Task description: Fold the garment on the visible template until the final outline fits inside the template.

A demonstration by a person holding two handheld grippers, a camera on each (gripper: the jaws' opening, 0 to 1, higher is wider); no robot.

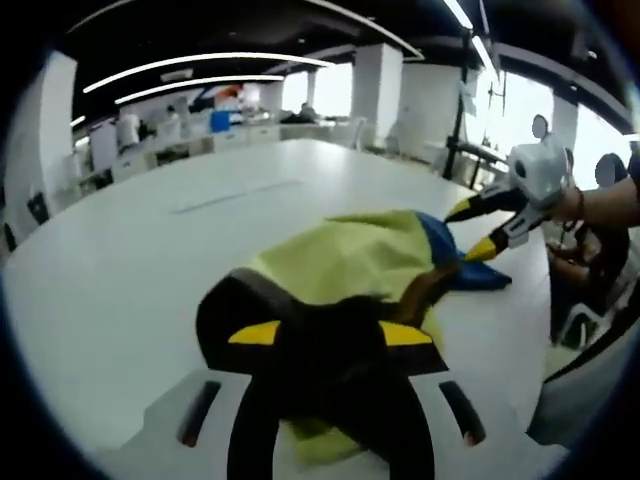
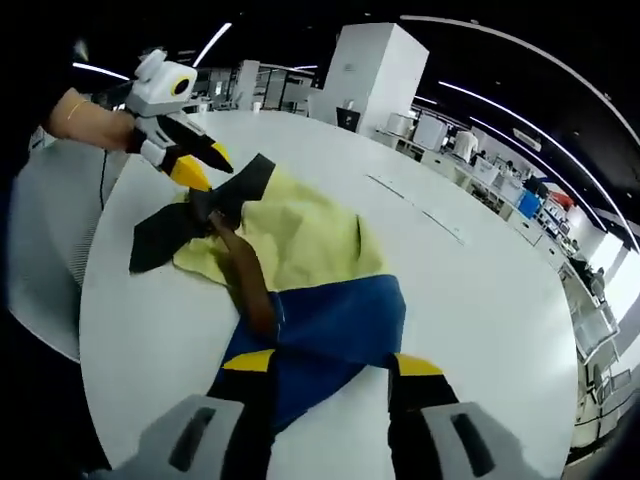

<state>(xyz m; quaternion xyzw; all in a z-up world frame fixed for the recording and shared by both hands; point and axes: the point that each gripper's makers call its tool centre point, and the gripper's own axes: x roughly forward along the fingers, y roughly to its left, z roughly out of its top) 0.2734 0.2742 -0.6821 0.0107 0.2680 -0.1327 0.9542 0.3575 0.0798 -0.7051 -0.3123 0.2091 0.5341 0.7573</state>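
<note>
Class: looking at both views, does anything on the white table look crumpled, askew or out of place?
Yes: the yellow, blue and black fabric garment lies bunched and creased, not flat, on the white table. Left tool grips its black end, right tool its blue end.

1. I see the garment (image 2: 300, 250) as soft, matt cloth in yellow, blue, black and brown panels, creased where it bunches.
2. The table (image 1: 150, 230) reads to me as smooth, white, faintly glossy.
3. The left gripper (image 2: 205, 165) looks like hard white plastic with black, yellow-tipped jaws.
</note>
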